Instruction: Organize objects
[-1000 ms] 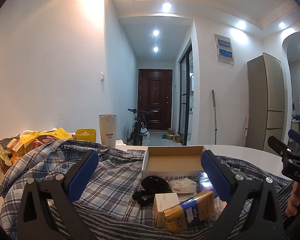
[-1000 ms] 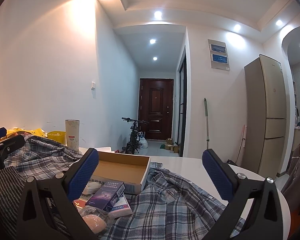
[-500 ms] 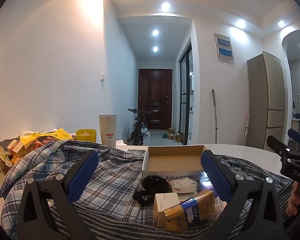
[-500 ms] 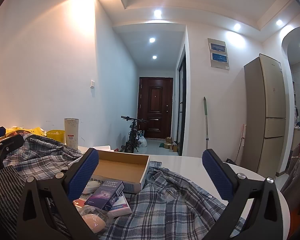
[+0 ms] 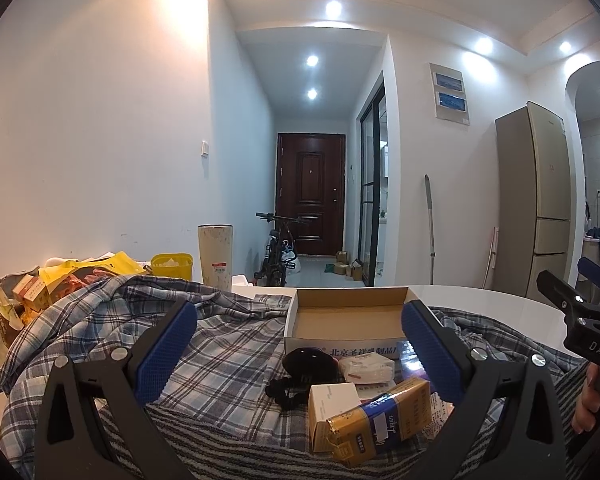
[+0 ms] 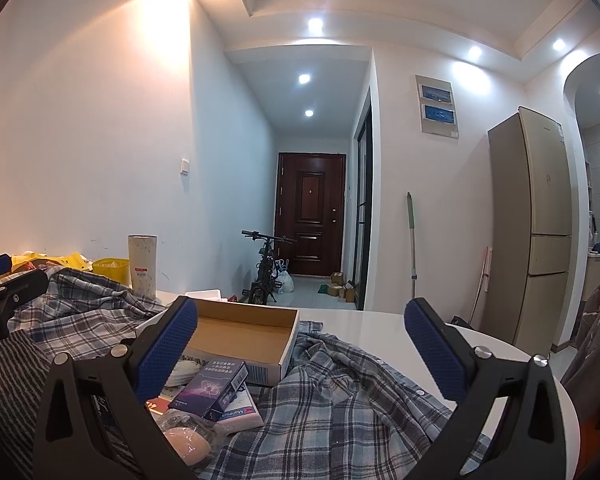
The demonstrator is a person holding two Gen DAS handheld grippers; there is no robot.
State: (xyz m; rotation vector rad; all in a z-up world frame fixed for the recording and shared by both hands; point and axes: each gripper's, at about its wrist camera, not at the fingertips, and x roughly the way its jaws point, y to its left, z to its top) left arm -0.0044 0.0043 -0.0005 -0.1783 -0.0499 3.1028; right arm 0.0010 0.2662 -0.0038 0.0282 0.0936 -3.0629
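An open, empty cardboard box (image 5: 348,318) (image 6: 240,336) lies on a plaid shirt (image 5: 228,344) (image 6: 340,408) spread over a white round table (image 6: 380,324). In front of it lie a gold and blue cigarette pack (image 5: 380,420), a white carton (image 5: 332,396), a black object (image 5: 304,362), a white packet (image 5: 366,366) and a purple box (image 6: 210,390). My left gripper (image 5: 300,344) hovers open above these, nothing between its fingers. My right gripper (image 6: 302,348) is open too, over the shirt to the right of the box. Each gripper shows at the other view's edge.
Snack bags (image 5: 28,296), a yellow tub (image 5: 172,266) and a tall pale cup (image 5: 215,254) stand at the table's left by the wall. A striped cloth (image 5: 228,436) lies nearest me. Beyond are a hallway with a bicycle (image 5: 278,250), a door and a fridge (image 5: 534,208).
Almost nothing has moved. Both grippers stay open and hover in place, with only a slight drift of the views.
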